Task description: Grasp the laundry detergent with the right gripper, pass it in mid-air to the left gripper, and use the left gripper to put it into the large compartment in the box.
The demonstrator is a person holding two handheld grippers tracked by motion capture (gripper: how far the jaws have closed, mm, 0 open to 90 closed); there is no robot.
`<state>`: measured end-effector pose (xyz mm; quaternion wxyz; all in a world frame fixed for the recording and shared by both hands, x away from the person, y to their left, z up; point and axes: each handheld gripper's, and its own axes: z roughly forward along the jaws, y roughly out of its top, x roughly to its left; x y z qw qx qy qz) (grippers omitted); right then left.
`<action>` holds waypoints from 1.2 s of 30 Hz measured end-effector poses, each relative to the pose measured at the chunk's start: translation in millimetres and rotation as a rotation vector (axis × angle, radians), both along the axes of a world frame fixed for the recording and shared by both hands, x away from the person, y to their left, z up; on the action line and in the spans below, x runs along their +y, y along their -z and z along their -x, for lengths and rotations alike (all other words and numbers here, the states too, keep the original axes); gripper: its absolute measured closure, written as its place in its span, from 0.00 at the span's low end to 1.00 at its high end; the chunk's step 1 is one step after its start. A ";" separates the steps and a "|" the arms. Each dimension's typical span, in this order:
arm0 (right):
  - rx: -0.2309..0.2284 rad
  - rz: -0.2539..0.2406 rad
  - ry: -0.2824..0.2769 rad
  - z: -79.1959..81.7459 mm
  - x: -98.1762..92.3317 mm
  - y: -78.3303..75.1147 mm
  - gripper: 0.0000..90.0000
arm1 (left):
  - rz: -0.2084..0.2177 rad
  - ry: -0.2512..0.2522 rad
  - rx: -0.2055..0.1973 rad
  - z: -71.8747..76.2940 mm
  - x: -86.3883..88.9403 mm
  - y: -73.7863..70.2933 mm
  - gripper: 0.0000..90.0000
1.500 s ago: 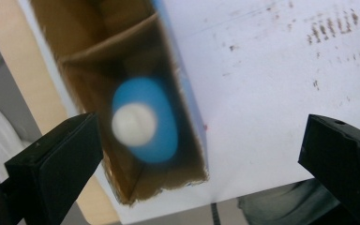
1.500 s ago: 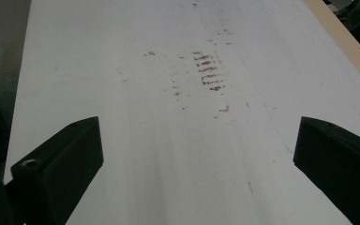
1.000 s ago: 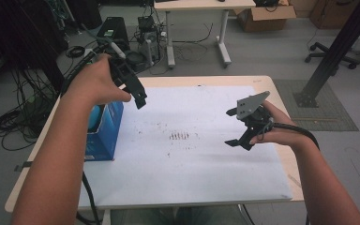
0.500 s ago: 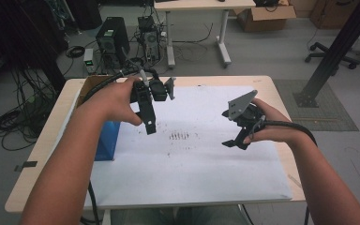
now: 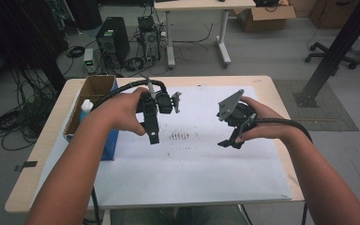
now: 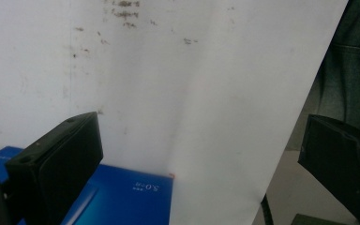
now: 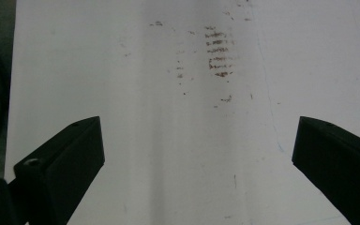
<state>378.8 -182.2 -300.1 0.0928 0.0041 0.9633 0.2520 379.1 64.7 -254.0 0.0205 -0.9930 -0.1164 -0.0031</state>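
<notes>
Landmark: the white paper sheet (image 5: 187,164) covering most of the wooden table (image 5: 42,154).

Left gripper (image 5: 153,133): held above the left-centre of the sheet, just right of the blue cardboard box (image 5: 108,145). In the left gripper view its two black jaws stand spread wide apart with nothing between them; the sheet and a corner of the blue box lie below them, clear of the jaws.

Right gripper (image 5: 229,139): held above the right-centre of the sheet, well apart from the left gripper. In the right gripper view its jaws are likewise spread wide and hold nothing; the bare sheet shows between them.

Brown smudge marks (image 5: 178,136): a short row of streaks on the sheet, between the two grippers.

Blue cardboard box: open-topped, standing at the sheet's left edge, behind the left forearm. A white bottle (image 5: 86,108) stands upright inside it. Neither gripper touches the box or the bottle.

Beyond the sheet's far edge: a computer tower (image 5: 108,41) and loose cables on the floor, and a second table (image 5: 197,5) farther back.
</notes>
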 end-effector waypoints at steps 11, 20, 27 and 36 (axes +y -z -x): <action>0.020 0.067 -0.002 -3.8 5.5 5.3 0.03 | 0.012 0.065 0.016 3.1 -5.7 18.4 0.00; 0.029 0.093 -0.006 -8.1 6.0 9.1 0.03 | 0.020 0.090 0.026 0.6 -7.8 22.3 0.00; 0.040 0.104 0.002 -11.6 3.9 11.7 0.03 | 0.021 0.106 0.027 0.3 -10.2 23.8 0.00; 0.043 0.136 0.004 -12.2 4.7 13.5 0.03 | 0.027 0.110 0.023 2.8 -9.6 22.1 0.00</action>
